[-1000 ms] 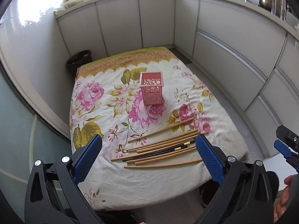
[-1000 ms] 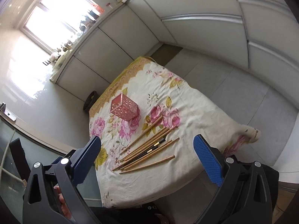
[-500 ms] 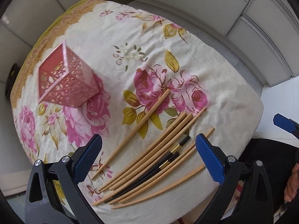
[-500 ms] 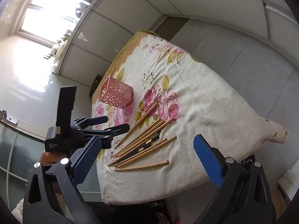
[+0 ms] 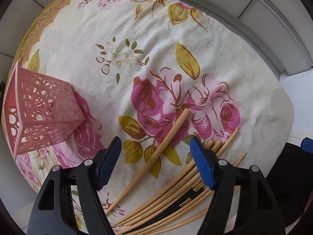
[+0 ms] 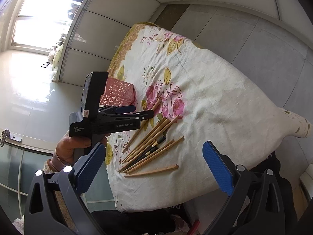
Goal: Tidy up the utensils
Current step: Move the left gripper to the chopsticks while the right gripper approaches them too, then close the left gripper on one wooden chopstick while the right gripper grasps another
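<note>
Several bamboo chopsticks (image 5: 176, 188) and a black pair (image 5: 187, 197) lie fanned on the flowered cloth. One bamboo chopstick (image 5: 156, 152) lies apart to their left. My left gripper (image 5: 156, 156) is open and hovers low over that single chopstick, which runs between its jaws. It also shows from the side in the right wrist view (image 6: 144, 113). A pink lattice holder (image 5: 39, 113) stands upright at the left; it also shows in the right wrist view (image 6: 119, 94). My right gripper (image 6: 154, 166) is open and empty, above the table's near edge, back from the chopsticks (image 6: 150, 148).
The table (image 6: 225, 98) wears a cream cloth with pink roses. Grey floor tiles (image 6: 254, 39) and white cabinet fronts (image 6: 109, 25) surround it. One chopstick (image 6: 152, 171) lies nearest the near edge.
My left gripper has dropped down and forward onto the single chopstick and its jaws have narrowed. My right gripper has moved a little closer to the table.
</note>
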`<control>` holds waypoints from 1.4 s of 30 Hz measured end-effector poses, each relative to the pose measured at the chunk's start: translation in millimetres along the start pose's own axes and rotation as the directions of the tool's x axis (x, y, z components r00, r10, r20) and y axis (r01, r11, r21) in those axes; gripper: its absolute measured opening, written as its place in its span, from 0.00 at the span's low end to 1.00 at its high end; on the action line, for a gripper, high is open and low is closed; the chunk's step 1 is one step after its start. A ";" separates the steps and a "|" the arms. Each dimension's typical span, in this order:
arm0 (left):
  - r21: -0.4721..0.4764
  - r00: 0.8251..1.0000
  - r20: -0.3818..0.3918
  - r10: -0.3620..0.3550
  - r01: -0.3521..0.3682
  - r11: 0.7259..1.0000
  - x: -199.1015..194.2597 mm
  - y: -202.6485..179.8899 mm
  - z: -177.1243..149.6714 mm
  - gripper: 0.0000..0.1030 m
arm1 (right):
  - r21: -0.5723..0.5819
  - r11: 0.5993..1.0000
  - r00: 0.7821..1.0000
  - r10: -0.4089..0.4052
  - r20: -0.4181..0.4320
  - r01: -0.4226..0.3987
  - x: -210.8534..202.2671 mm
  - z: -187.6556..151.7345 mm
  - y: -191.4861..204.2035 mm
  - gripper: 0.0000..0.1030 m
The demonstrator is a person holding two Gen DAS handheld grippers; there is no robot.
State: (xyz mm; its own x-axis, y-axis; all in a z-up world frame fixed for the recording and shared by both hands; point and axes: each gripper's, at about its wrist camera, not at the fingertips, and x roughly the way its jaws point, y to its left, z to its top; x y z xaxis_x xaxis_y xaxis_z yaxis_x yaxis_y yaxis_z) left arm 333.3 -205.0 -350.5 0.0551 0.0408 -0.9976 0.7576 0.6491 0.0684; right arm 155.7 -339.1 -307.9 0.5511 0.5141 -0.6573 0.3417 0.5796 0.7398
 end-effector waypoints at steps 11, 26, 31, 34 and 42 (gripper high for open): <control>0.021 0.998 0.029 -0.063 0.062 0.998 5.8 -3.5 -7.6 0.12 | -0.007 0.997 0.997 -0.071 -0.040 0.071 10.7 -3.0 2.2 0.94; -0.207 0.846 0.529 0.061 0.059 0.976 -151.0 37.6 -131.9 0.08 | 0.537 0.794 0.938 -0.115 -0.328 0.285 91.6 -48.3 5.3 0.54; -0.234 0.773 0.631 0.066 0.109 0.966 -182.1 40.7 -154.7 0.07 | 0.527 0.730 0.891 -0.267 -0.366 0.435 103.4 -36.1 12.7 0.41; -0.218 0.738 0.672 0.063 0.116 0.969 -197.5 41.7 -163.0 0.07 | 0.487 0.715 0.858 -0.337 -0.388 0.501 116.2 -29.3 16.6 0.34; -0.204 0.662 0.748 0.056 0.148 0.968 -219.0 51.7 -186.3 0.07 | 0.477 0.657 0.806 -0.396 -0.439 0.583 139.2 -27.9 15.5 0.23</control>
State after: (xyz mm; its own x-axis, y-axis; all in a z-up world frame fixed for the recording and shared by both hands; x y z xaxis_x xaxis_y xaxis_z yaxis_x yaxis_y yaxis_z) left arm 239.2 -38.8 -129.3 0.5654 -0.5044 -0.6526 0.6091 0.7889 -0.0820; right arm 216.4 -241.0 -392.0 -0.0256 0.4624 -0.8863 0.9093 0.3792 0.1716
